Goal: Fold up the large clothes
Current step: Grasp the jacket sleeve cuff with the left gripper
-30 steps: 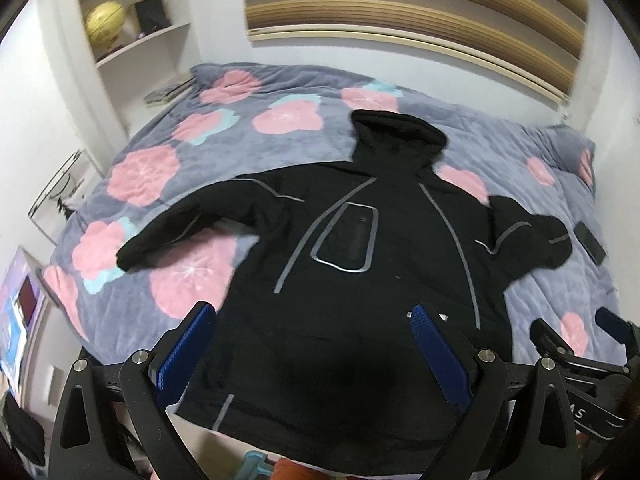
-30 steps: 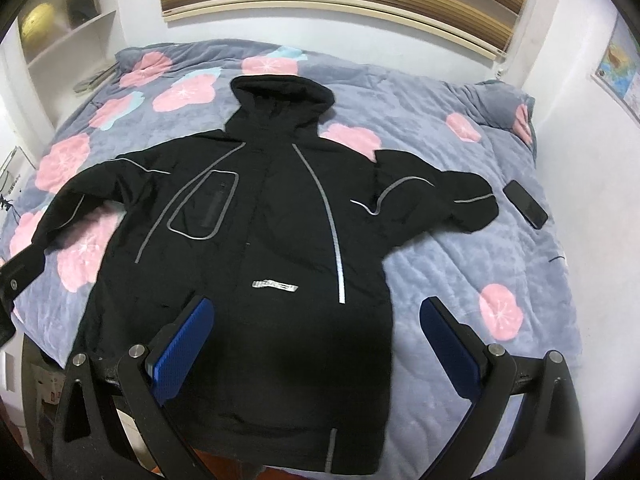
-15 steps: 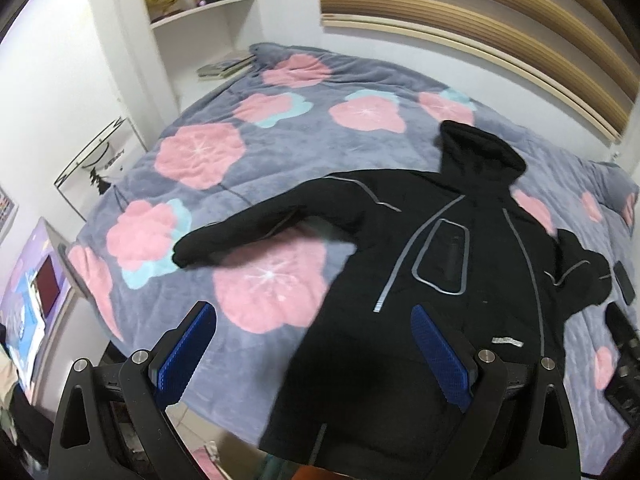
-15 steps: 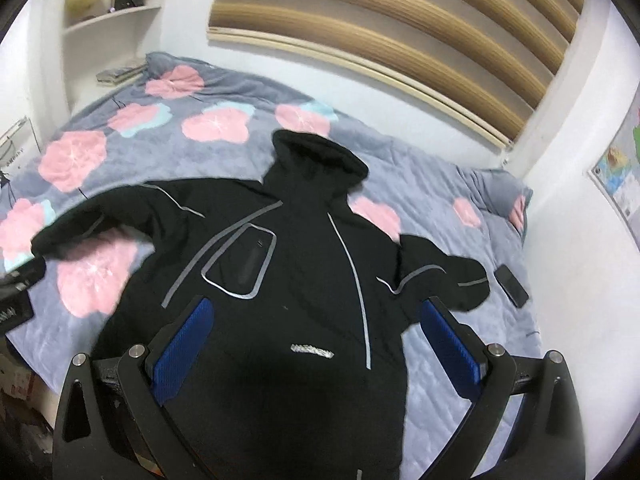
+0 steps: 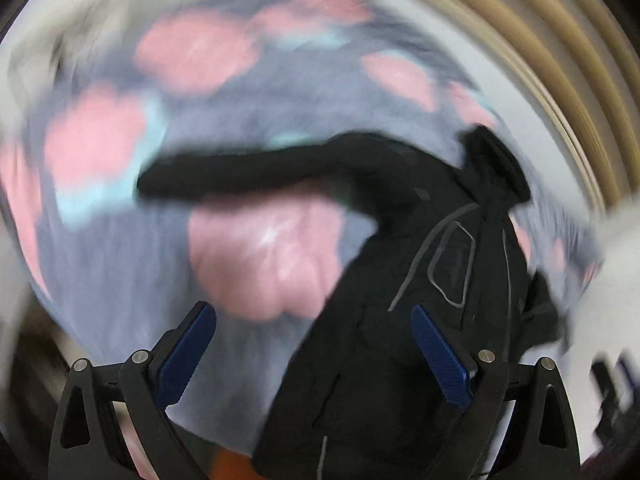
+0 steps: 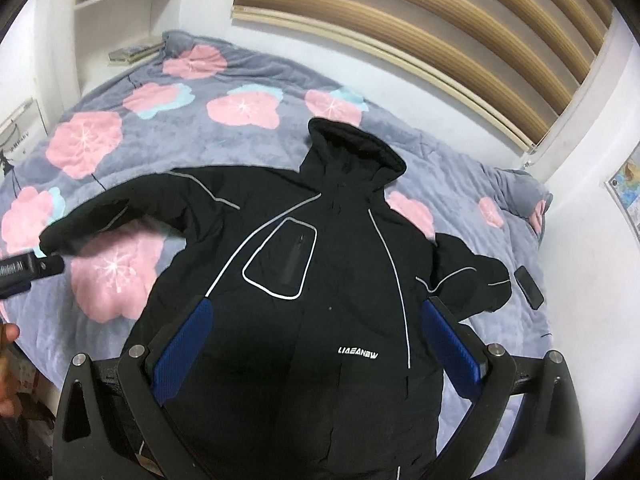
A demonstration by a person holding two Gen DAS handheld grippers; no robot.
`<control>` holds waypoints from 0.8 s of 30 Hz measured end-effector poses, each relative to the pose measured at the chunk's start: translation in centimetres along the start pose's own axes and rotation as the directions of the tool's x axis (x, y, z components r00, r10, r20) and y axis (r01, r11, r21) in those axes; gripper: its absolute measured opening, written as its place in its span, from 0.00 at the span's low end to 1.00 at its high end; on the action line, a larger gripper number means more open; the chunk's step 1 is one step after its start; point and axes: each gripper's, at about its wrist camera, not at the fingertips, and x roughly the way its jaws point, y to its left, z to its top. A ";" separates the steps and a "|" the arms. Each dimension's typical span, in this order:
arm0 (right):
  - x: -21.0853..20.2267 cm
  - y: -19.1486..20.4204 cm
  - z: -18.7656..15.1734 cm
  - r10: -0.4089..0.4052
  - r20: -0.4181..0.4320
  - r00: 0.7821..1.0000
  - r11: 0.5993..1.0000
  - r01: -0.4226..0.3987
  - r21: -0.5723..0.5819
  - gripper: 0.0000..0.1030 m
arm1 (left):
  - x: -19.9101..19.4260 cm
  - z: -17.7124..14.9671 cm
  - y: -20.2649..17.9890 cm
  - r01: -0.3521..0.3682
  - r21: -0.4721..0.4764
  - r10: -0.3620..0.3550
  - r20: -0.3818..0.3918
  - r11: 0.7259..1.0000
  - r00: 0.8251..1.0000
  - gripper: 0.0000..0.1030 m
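White "LIAEANBW"-like logo on the black jacket [image 6: 304,280] front, letters unclear.

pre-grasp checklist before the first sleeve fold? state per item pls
1. Jacket spread flat, front up, on the bed: ok.
2. Both sleeves out to the sides, left sleeve, right sleeve: ok.
3. Left hand-held gripper open, empty: ok.
4. Right hand-held gripper open, empty: ok.
5. Left wrist view sharp enough to aim: not ok, heavy motion blur.
6. Phone clear of the right cuff: not ok, lies close beside it.
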 end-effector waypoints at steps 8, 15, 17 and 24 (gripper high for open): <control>4.1 1.3 1.5 -0.020 -0.092 0.996 1.000 0.018 -0.021 1.00 | 4.7 3.3 11.7 0.123 -0.373 -0.096 0.089 0.920 0.991 0.95; 8.0 3.7 3.8 -0.012 -0.153 0.988 0.997 -0.001 -0.081 1.00 | 8.4 6.5 16.0 0.298 -0.551 -0.213 0.214 0.779 0.953 0.95; 9.3 4.4 4.1 0.001 -0.174 0.985 0.995 -0.018 -0.093 1.00 | 10.3 7.5 16.9 0.298 -0.581 -0.216 0.208 0.757 0.954 0.95; 14.0 5.2 4.4 0.027 -0.251 0.968 0.995 -0.050 -0.086 1.00 | 14.9 11.3 17.2 0.277 -0.547 -0.219 0.170 0.790 0.961 0.52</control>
